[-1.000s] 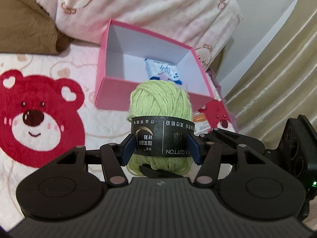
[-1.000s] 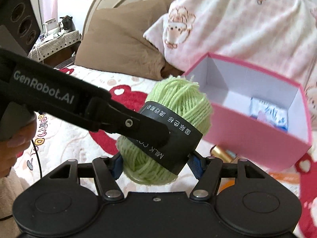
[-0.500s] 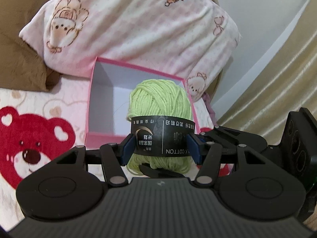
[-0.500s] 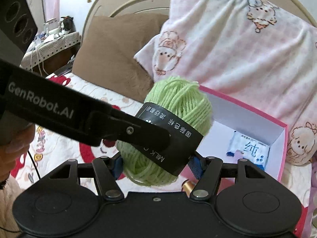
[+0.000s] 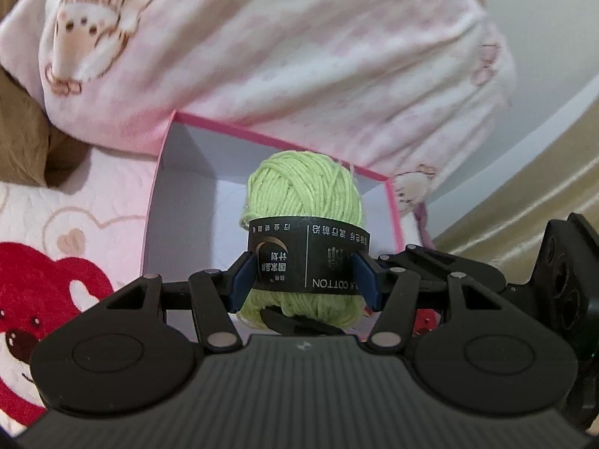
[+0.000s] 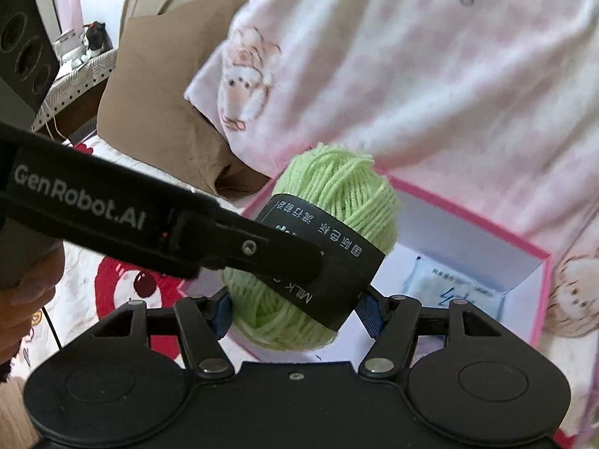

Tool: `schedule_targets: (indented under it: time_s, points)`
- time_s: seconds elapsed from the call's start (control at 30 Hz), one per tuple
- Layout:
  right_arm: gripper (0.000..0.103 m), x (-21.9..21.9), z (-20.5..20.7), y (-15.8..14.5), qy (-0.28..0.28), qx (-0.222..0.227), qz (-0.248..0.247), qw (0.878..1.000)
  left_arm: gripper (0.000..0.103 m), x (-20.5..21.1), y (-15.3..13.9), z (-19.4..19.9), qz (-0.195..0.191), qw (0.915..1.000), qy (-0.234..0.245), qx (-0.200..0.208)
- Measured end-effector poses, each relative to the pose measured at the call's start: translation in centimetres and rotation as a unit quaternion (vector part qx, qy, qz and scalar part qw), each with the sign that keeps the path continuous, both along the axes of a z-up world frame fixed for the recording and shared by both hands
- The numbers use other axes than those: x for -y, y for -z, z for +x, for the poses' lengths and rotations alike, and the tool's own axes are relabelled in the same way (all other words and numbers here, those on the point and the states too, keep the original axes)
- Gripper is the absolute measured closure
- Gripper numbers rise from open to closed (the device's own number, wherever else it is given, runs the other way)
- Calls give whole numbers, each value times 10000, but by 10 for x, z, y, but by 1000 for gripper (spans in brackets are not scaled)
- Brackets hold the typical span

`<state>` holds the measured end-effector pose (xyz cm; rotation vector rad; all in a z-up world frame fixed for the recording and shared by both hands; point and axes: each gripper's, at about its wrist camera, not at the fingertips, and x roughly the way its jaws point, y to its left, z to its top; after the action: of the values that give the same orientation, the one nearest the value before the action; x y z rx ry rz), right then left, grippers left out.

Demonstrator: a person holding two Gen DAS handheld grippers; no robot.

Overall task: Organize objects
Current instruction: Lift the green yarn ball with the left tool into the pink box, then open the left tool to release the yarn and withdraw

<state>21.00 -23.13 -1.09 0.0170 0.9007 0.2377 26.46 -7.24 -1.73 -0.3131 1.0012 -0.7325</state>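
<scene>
Pink pillow (image 5: 299, 56), brown cushion (image 6: 164, 101), bear blanket (image 5: 48, 292)

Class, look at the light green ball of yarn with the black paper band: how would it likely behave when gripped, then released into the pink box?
The light green ball of yarn probably squashes softly; the left gripper pinches its black paper band. Likely light. Its rounded shape might roll slightly inside the pink box.

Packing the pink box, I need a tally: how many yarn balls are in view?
1: the green yarn ball held over the pink box by both the left gripper and right gripper. Others may be hidden.
</scene>
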Motion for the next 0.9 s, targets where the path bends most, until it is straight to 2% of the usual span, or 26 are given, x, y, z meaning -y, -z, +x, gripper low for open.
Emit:
schedule_targets:
  time_s: [0.27,0.47,0.57,0.6,0.7,0.77,0.8,0.83,0.9]
  points:
    - [34,22,50,46,-3,-556,-42,9984,47,29,42,42,236,9993,-112,-280]
    - [34,22,71,72,-35,-822,-117,9965,48,39,66,55,473,9979,-117,-430]
    - [33,23,78,82,18,-951,-80,9954,47,46,74,59,692,9969,-71,-358]
    - [30,24,77,82,55,-988,18,9951,48,47,75,60,680,9970,-91,-351]
    - [29,28,72,78,12,-898,52,9959,52,50,75,60,774,9965,-160,-262]
    - [30,32,67,77,-17,-829,27,9966,56,55,75,60,1046,9943,-148,-108]
    - [32,33,65,76,-25,-800,15,9968,57,57,76,59,1158,9931,-170,-45]
    - [41,34,63,76,-38,-775,-2,9970,57,59,76,59,1191,9928,-162,-4]
    - [49,34,61,77,9,-726,-56,9973,57,61,78,62,1199,9926,-200,6]
